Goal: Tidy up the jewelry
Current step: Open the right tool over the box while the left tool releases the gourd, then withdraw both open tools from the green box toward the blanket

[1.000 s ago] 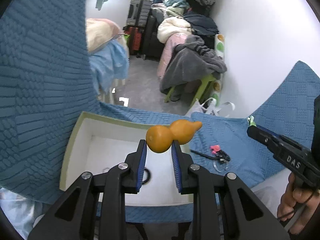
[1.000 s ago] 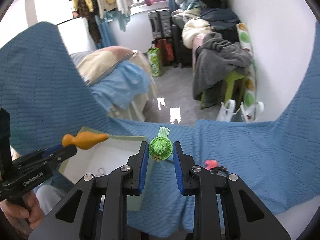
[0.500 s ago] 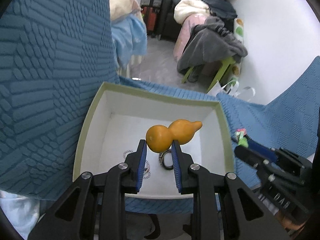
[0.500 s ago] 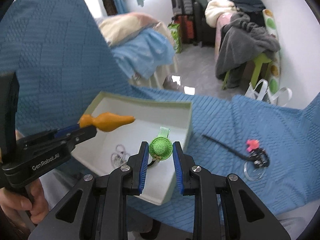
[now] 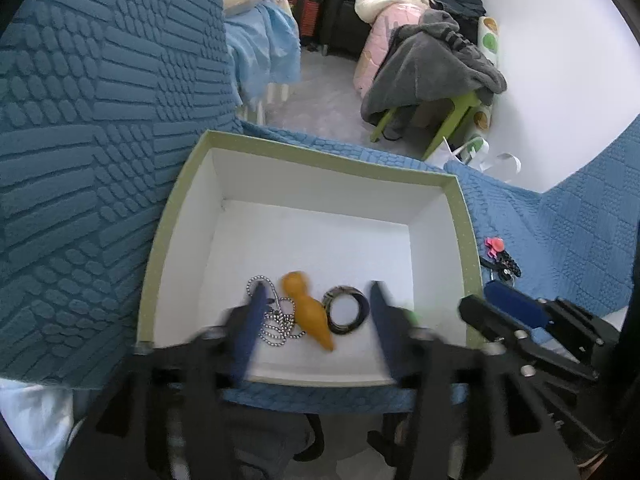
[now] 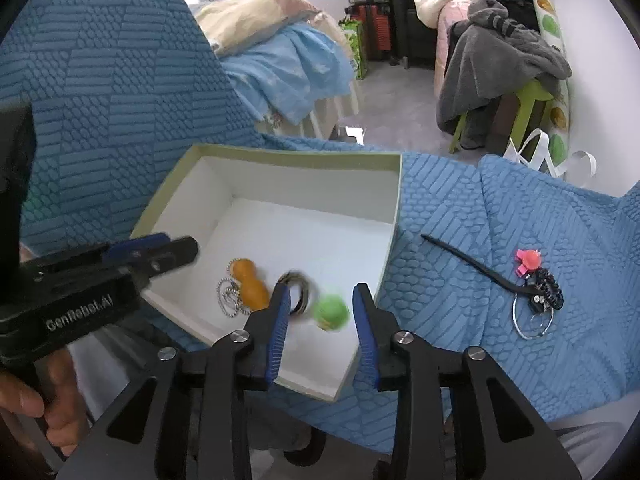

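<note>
Both grippers, left and right, have just been opening and stand spread, pinching nothing, over one box holding one orange gourd, one chain, one ring and one green charm.

Surface: blue quilted fabric cover with a raised block pattern, folding upward at the left.
Box: open green-rimmed cardboard box with white inside, directly on the cover.
Right of box: thin black stick, lying slantwise.
Beside its far end: pink clip, black beaded piece, thin silver ring, clustered together.
</note>
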A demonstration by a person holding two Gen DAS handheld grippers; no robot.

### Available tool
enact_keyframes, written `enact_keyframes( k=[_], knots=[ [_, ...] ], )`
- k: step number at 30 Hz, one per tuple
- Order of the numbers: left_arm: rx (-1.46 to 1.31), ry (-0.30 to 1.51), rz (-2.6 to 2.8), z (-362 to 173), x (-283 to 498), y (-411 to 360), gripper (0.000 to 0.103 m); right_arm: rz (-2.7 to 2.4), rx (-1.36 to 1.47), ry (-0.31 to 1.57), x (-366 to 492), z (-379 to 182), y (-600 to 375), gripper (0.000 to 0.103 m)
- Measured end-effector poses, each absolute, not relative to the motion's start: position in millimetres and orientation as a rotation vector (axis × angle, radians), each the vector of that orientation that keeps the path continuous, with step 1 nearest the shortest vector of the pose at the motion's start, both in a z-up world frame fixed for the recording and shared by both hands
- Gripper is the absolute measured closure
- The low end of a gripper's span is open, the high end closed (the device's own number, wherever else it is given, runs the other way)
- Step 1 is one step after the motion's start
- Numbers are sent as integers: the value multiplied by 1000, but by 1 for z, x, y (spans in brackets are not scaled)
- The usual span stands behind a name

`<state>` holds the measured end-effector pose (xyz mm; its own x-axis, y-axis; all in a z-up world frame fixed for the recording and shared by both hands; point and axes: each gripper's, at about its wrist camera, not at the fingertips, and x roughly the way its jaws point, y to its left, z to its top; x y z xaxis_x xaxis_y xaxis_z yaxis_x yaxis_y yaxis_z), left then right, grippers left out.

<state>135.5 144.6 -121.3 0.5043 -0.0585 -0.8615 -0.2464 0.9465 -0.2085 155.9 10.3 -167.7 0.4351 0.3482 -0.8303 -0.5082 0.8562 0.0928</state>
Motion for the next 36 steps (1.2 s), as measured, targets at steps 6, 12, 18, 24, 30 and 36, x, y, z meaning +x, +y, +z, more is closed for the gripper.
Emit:
enact_keyframes(
  k=[6,12,18,24,30,36],
  knots=[
    [-335,957,104,-95,126,142,42,553,-168,917,155,-143,-1,72],
    [-359,849,81,-64,117,133,42,561,-142,804,149,-104,-25,72],
    [-393,776,23,-48,116,111,42,527,-151,723,147,-83,-58,72],
    [-346,757,-47,-41,127,73,42,477,-142,691,150,-79,-94,72],
    [-383,752,-167,-51,149,45,42,418,-124,688,159,-89,-133,72],
    [-391,826,-223,-71,171,16,42,391,-77,702,168,-94,-164,72]
  ],
)
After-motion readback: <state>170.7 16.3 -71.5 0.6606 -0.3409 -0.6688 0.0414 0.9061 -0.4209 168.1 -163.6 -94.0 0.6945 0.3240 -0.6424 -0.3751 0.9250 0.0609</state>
